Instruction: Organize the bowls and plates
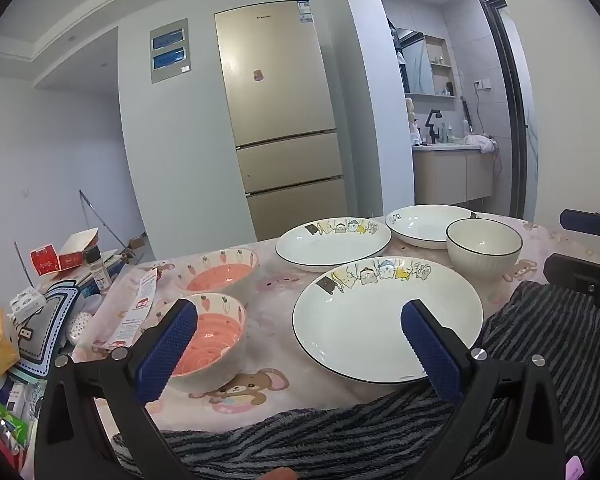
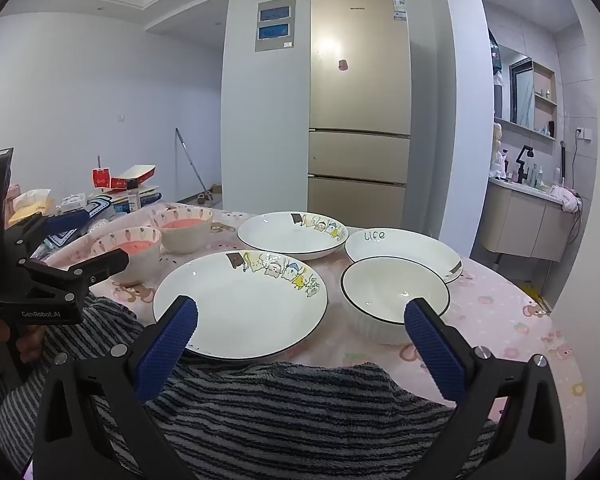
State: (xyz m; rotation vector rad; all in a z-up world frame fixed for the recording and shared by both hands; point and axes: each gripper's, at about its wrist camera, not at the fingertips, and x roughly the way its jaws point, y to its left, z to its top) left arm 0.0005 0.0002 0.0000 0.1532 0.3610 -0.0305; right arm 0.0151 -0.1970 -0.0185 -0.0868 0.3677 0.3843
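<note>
Dishes are lying spread on the bench (image 2: 512, 320); nothing is stacked yet. Nearest plate (image 2: 240, 304) is the landmark: white bowl (image 2: 394, 300) just right of it, pink bowls (image 1: 208, 336) to its left. Left gripper (image 1: 300, 344) and right gripper (image 2: 300, 340) are hovering released, holding nothing. I think pinching a rim squarely is helping.

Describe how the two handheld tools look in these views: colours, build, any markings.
Both match: the left tool and right tool have black plastic bodies with silver screws and blue, cross-hatched pads on the two fingers. Seen from the right wrist, the left tool's side carries white "GenRobot.AI" lettering. No cables or sleeves show.
</note>
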